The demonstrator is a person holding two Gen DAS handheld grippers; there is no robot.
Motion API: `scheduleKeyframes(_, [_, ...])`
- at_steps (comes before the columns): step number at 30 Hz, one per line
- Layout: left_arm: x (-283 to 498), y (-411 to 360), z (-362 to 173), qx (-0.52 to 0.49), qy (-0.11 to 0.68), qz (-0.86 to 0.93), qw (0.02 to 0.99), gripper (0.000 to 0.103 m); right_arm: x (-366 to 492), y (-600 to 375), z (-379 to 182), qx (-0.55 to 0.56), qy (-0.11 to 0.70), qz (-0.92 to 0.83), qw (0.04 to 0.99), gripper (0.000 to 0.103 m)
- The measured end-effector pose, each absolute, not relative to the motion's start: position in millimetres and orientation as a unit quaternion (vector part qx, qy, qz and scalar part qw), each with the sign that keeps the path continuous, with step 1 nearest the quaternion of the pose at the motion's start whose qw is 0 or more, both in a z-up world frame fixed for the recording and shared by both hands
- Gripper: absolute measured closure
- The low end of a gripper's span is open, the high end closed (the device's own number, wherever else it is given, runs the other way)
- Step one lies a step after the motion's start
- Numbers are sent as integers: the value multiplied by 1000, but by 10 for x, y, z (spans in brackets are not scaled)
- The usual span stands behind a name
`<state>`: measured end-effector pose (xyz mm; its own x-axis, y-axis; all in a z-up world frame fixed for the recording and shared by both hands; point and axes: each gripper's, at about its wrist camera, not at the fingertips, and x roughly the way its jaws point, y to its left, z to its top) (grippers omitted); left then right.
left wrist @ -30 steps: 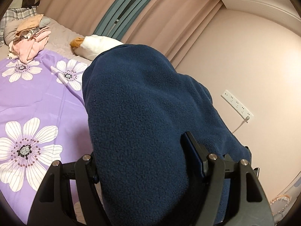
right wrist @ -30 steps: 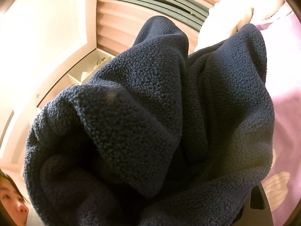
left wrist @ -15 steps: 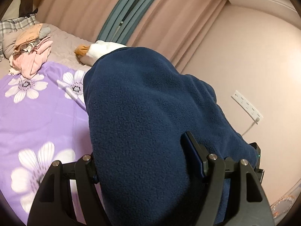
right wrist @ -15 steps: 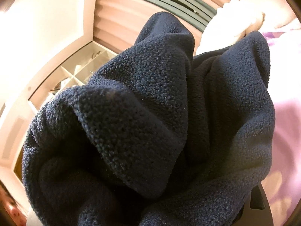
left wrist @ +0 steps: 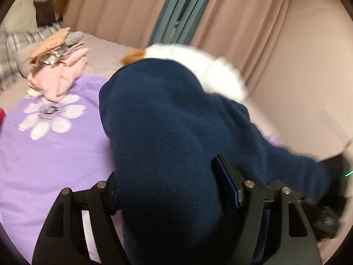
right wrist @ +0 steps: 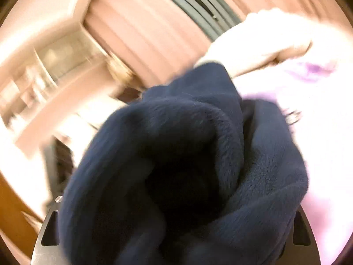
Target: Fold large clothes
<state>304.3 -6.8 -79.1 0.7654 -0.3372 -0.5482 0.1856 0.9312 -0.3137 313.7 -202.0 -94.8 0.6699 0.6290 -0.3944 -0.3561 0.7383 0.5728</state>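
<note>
Where the navy fleece garment (left wrist: 167, 145) fills the left wrist view, it covers the gap between the left gripper's (left wrist: 174, 190) two black fingers, and the cloth bunched there is clamped between them. The fingertips themselves are buried in the fleece. From that grip the garment stretches to the right of the gripper, toward a dark, blurred shape at the picture's edge that cannot be identified. The garment hangs above the bed (left wrist: 106, 50), over the purple flowered sheet (left wrist: 48, 145). Beyond the garment lies a white plush toy (left wrist: 198, 66), partly hidden by the fleece. To the left of the garment a heap of pink and tan clothes (left wrist: 57, 66) sits on the bed, well apart from it. Pink curtains (left wrist: 123, 11) close off the far side of the bed.

In the right wrist view the fleece (right wrist: 176, 176) swallows nearly the whole right gripper (right wrist: 176, 231); only the outer edges of its frame show, so whether its fingers are spread or pinched on the cloth cannot be told. Everything around the garment there is smeared: shelving (right wrist: 39, 77) to its left, the pale sheet (right wrist: 320, 132) to its right.
</note>
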Motion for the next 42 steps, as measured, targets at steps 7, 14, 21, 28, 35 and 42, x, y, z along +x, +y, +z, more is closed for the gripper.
scheduleKeyframes(7, [3077, 155, -1606, -99, 319, -88, 939, 29, 3575, -2011, -2038, 297, 421, 257, 818, 25])
scheduleKeyframes(14, [3027, 448, -1752, -181, 345, -83, 917, 24, 3558, -1974, -2162, 299, 447, 227, 812, 10])
scheduleKeyframes(21, [2896, 551, -1574, -217, 354, -61, 908, 24, 3182, -2112, -1732, 290, 444, 191, 826, 10])
scheduleKeyframes(28, [2514, 809, -1318, -205, 320, -4, 925, 27, 2785, -2407, -1337, 264, 379, 139, 876, 10])
scheduleKeyframes(35, [2489, 808, -1770, -233, 371, -4, 899, 27, 2817, -1965, -1455, 148, 382, 127, 903, 43])
scheduleKeyframes(42, [2439, 684, -1856, -191, 368, 10, 910, 24, 2858, -2049, -2149, 215, 419, 126, 873, 43])
